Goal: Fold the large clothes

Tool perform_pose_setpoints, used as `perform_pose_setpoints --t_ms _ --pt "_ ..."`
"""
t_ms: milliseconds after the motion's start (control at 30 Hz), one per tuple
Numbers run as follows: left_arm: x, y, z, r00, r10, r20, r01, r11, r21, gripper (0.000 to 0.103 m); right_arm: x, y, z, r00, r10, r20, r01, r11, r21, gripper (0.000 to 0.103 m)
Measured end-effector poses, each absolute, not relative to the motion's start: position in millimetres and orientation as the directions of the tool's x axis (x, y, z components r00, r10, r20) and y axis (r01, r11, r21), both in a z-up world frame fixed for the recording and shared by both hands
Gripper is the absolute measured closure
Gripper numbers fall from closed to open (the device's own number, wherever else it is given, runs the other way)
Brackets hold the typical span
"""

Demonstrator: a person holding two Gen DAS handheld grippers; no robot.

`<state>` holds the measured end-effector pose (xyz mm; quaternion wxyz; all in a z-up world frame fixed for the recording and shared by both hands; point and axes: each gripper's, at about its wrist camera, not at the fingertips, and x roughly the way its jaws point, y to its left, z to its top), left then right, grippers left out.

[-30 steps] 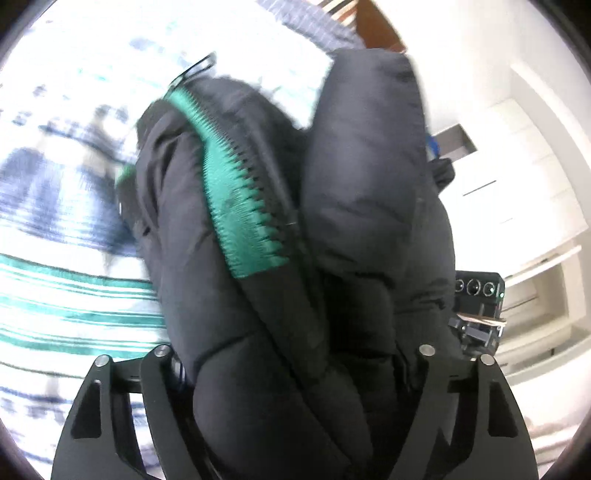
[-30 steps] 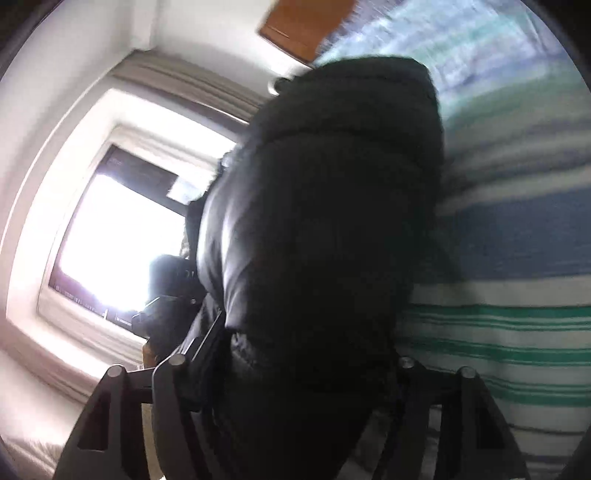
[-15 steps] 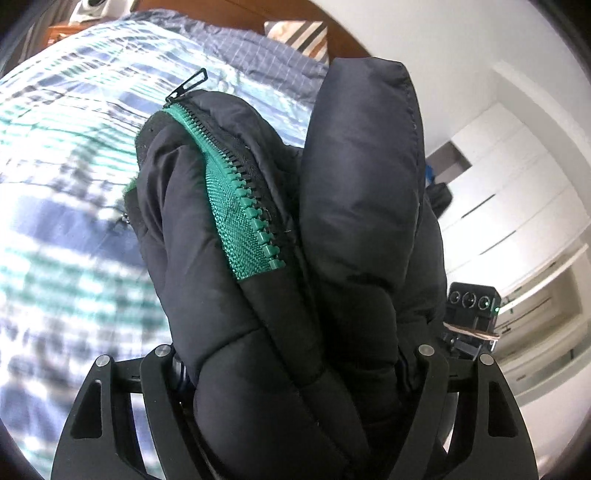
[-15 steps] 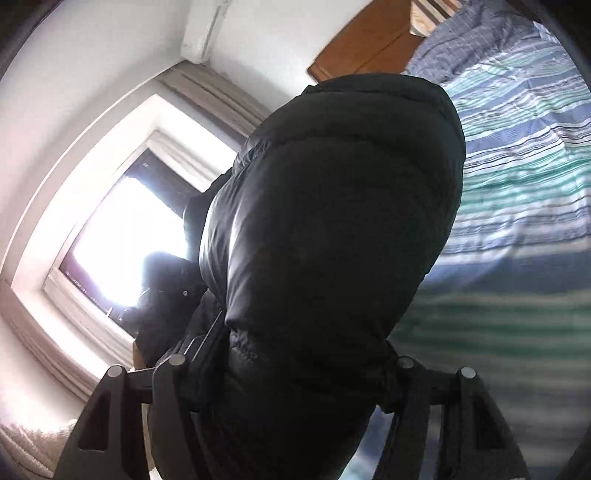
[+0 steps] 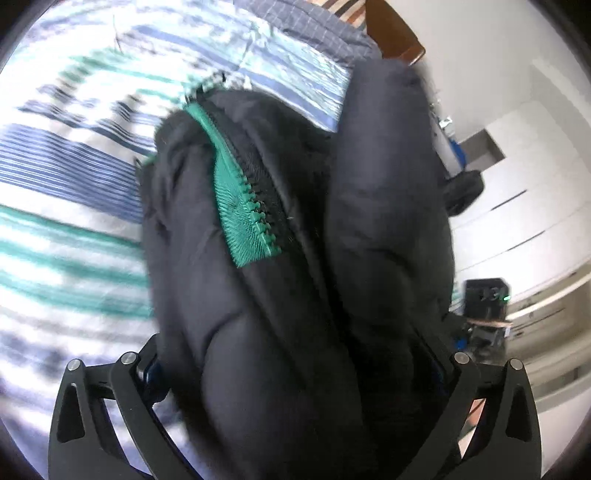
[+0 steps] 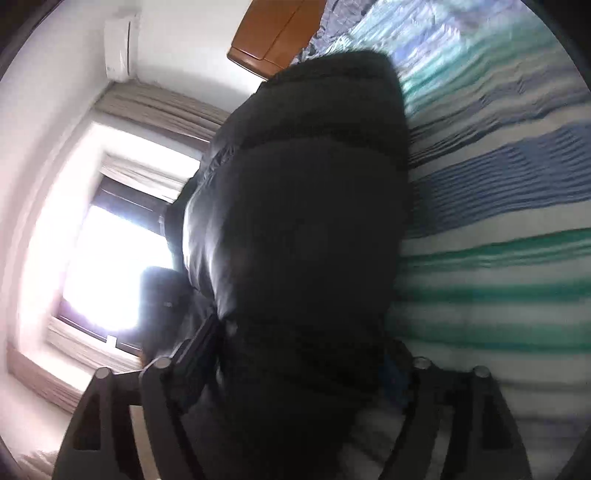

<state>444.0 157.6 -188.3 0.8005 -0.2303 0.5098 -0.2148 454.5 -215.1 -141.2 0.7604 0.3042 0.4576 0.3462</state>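
The black puffer jacket is bunched lengthwise, running straight out from both grippers, its green zipper along that axis. The left gripper and right gripper each clamp thick folds of it above the striped bedspread, which lies open beside it up to the wooden headboard.

The left wrist view looked forward from just behind its fingers, pressed so near the black jacket bunched between them that it filled the middle, with the striped bed beyond the left finger and white cupboards beyond the right. The right wrist view sat equally close behind its own fingers, facing the same jacket, with a bright window past the left finger and the bed past the right. Both views shared the jacket, the bed and the wooden headboard far ahead of the fingers.
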Motion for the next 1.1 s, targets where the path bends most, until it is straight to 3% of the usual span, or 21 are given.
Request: perform_pose_setpoints --t_ms 67,200,267,333,467,667,867,933,1000,1100 --pt "423 163 -165 0.434 -0.522 -0.734 0.142 0.845 -0.516 0.001 431 -215 -110 0.417 0.695 -0.586 -0.291 0.713 0.639 0.018" --pt "374 162 -116 0.572 -0.372 -0.731 0.171 0.926 -0.337 0.001 363 -199 -40 0.618 0.334 -0.711 -0.273 0.94 0.204 0.015" --pt "343 153 -95 0.635 -0.293 -0.715 0.159 0.955 -0.25 0.001 327 -202 -17 0.689 0.206 -0.695 -0.225 0.972 0.066 0.015" --pt "319 146 -78 0.7 -0.235 -0.674 0.151 0.972 -0.183 0.0 291 -200 0 0.745 0.165 -0.646 -0.206 0.978 0.011 0.015" --pt "271 117 -55 0.786 -0.149 -0.601 0.12 0.989 -0.088 0.0 253 -200 25 0.826 0.091 -0.556 -0.156 0.985 -0.069 0.015" --pt "222 91 -37 0.809 -0.1 -0.579 0.105 0.994 -0.024 0.0 213 -195 54 0.869 0.06 -0.491 -0.126 0.987 -0.103 0.015" --pt "193 76 -12 0.848 -0.096 -0.521 0.075 0.995 -0.061 0.0 167 -200 76 0.93 0.02 -0.367 -0.065 0.992 -0.111 0.015" --pt "184 77 -2 0.868 -0.088 -0.489 0.056 0.995 -0.08 0.0 162 -203 78 0.931 0.01 -0.365 -0.044 0.995 -0.087 0.01" --pt "177 76 4 0.88 -0.067 -0.471 0.032 0.996 -0.084 0.0 166 -199 72 0.904 -0.002 -0.427 -0.049 0.993 -0.107 0.003" --pt "173 78 9 0.885 -0.01 -0.466 -0.027 0.997 -0.074 0.0 164 -197 68 0.895 0.054 -0.444 -0.097 0.992 -0.076 0.004"
